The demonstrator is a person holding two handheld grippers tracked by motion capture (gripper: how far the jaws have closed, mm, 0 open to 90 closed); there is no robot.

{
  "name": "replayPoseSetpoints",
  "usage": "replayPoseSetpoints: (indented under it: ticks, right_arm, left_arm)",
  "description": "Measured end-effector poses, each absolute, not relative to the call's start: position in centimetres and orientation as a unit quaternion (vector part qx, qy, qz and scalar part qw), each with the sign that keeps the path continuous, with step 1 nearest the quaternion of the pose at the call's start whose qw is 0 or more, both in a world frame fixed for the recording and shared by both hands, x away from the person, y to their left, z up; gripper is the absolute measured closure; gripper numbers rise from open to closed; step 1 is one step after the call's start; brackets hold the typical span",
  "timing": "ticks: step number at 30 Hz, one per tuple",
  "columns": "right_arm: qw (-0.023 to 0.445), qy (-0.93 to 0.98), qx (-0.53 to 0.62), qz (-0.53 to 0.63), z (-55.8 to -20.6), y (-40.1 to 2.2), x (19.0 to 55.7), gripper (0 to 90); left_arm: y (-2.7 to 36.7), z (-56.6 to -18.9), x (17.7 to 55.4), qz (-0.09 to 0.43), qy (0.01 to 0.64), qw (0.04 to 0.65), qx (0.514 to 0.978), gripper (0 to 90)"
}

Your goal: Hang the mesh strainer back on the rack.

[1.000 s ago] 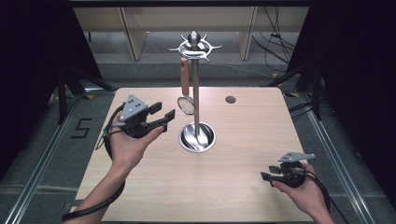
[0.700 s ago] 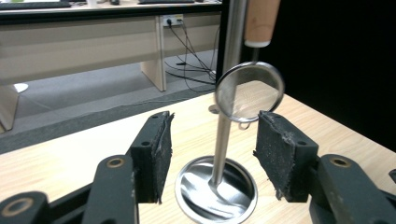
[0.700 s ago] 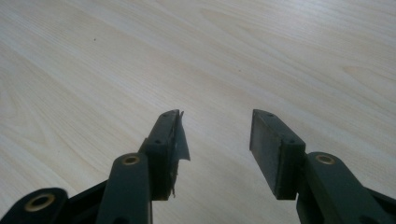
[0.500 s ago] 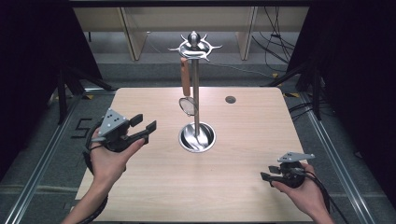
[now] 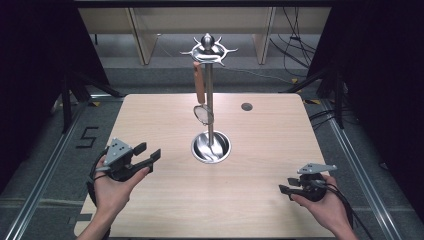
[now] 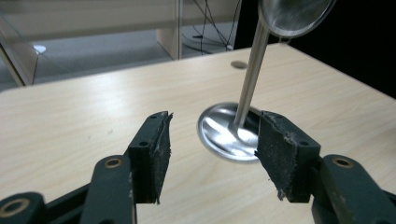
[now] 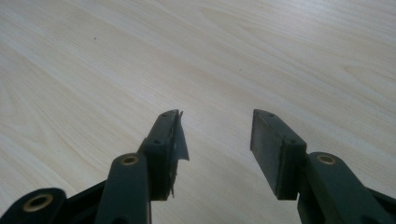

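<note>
A metal utensil stand (image 5: 209,100) rises from a round shiny base (image 5: 211,148) at the table's middle. From a hook of its crown (image 5: 208,47) hangs a utensil with an orange-brown handle (image 5: 199,86) and a round metal head (image 5: 202,114). My left gripper (image 5: 148,151) is held open near the front left, to the left of the base, with nothing in it. Beyond its jaws (image 6: 215,119) I see the base (image 6: 224,135), the pole (image 6: 250,77) and the round head (image 6: 294,14). My right gripper (image 5: 286,186) is open and low over bare wood (image 7: 215,114) at the front right.
The light wooden table (image 5: 280,145) has a small dark round hole (image 5: 246,106) at the back right of the stand. Dark floor and metal rails (image 5: 45,175) run around the table; shelving stands behind it.
My left gripper has pulled back from beside the stand toward the front left of the table, still open. The right gripper has stayed put.
</note>
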State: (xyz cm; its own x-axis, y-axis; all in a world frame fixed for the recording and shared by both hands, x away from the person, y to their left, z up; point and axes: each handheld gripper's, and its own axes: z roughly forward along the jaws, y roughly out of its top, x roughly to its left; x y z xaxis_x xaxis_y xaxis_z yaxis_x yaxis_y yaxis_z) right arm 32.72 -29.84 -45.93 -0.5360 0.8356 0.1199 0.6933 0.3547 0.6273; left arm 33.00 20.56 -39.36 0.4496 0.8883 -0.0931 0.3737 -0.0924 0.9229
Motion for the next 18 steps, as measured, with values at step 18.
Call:
replayPoseSetpoints:
  ticks: [18]
  right_arm:
    - [0.116,0.807,0.47,0.339,-46.4,-29.6,32.8,52.0]
  left_arm:
    - [22.5,-45.3,32.4,0.228,0.509,0.452,0.696,41.9]
